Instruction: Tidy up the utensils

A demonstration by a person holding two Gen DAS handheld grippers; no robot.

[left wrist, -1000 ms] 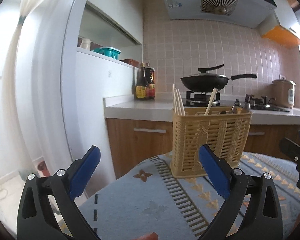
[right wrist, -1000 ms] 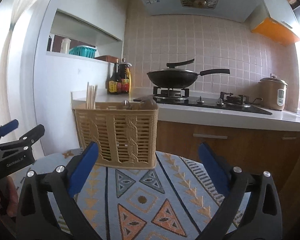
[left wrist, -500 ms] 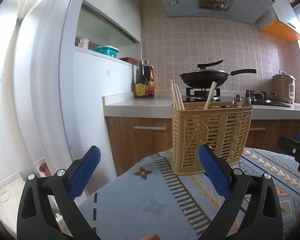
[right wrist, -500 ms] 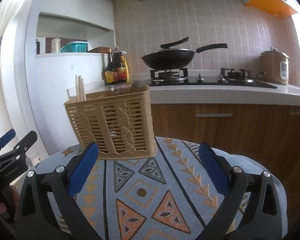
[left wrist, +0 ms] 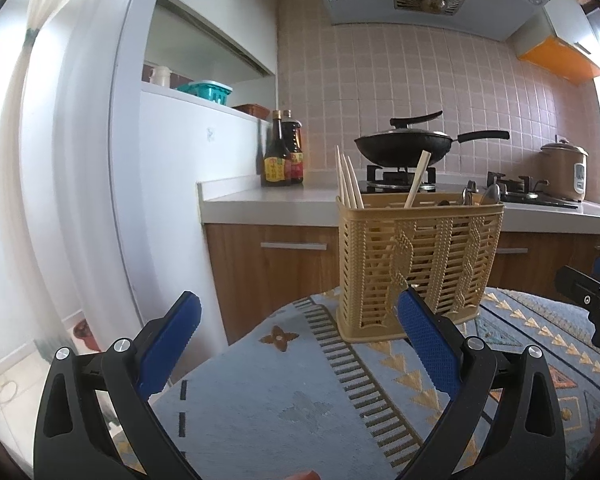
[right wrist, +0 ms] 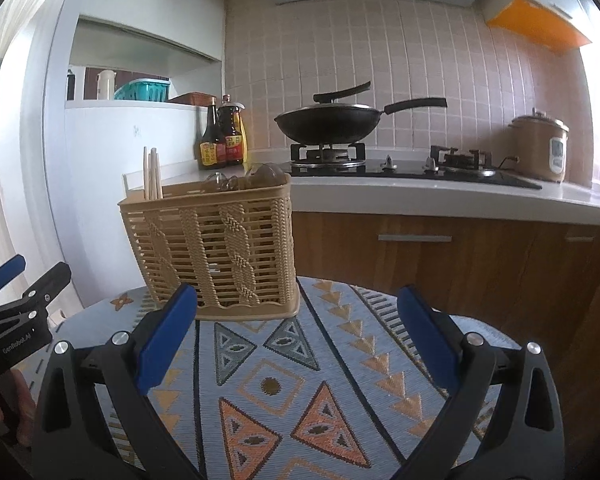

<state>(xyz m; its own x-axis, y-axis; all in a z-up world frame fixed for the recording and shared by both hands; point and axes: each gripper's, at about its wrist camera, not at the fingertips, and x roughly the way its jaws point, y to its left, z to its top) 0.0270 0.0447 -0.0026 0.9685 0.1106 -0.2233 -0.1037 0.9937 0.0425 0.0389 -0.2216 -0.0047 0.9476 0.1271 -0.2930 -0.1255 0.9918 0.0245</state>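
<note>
A tan woven plastic utensil basket (left wrist: 418,264) stands upright on a table with a blue patterned cloth (left wrist: 284,404). It holds wooden chopsticks (left wrist: 349,180) at its left end, one slanted chopstick and metal spoons (left wrist: 480,194) at its right end. It also shows in the right wrist view (right wrist: 216,250). My left gripper (left wrist: 298,332) is open and empty, just in front of the basket. My right gripper (right wrist: 296,328) is open and empty, in front of the basket's right side.
A kitchen counter (right wrist: 440,192) behind the table carries a gas stove with a black wok (right wrist: 328,120), two sauce bottles (left wrist: 283,156) and a rice cooker (right wrist: 544,150). Wooden cabinets (right wrist: 440,256) stand close behind the table's far edge.
Both grippers stay open and empty. The right wrist view has tilted back up after dipping down, and the basket sits nearer its left finger. The left view has shifted slightly.
</note>
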